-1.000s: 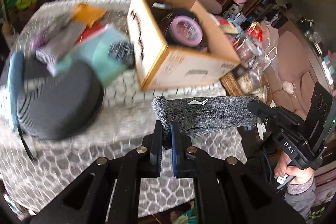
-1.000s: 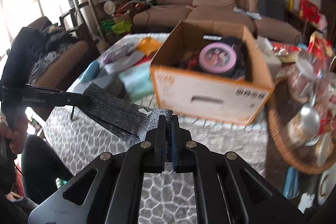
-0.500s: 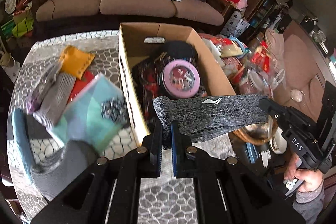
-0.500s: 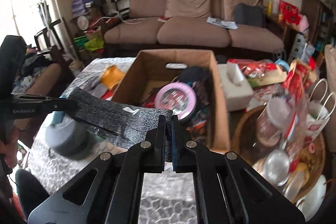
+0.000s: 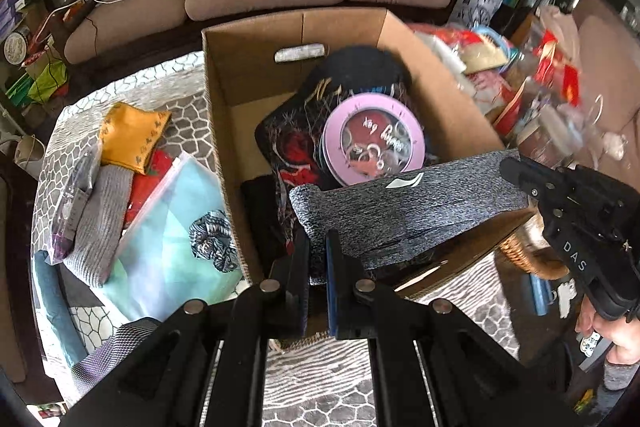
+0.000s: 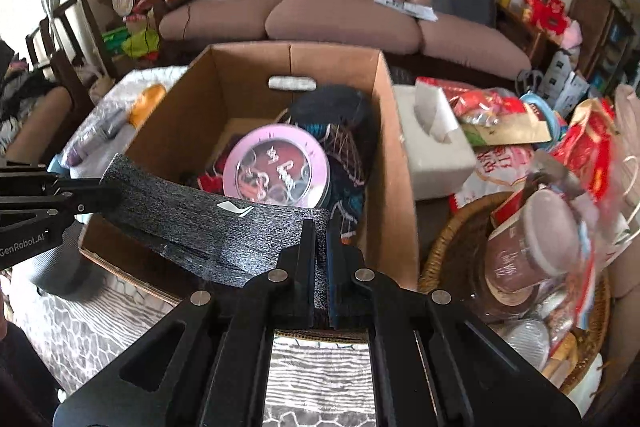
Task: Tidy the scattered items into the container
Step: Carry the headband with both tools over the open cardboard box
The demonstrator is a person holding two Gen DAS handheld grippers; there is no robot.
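Spanning the near rim of the open brown cardboard box (image 5: 224,99), a folded heathered grey knit cloth with a small white logo (image 5: 404,207) was stretched taut between the left gripper (image 5: 317,259), clenched on its 9 o'clock end, and the right gripper (image 6: 320,247), clenched on its 3 o'clock end. Risk: uneven release could leave the cloth draped over the box wall or slipping outside at 6 o'clock, since it hung above the rim, not inside. A round pink tin (image 5: 374,139) already lay within, at 12 o'clock of the cloth.
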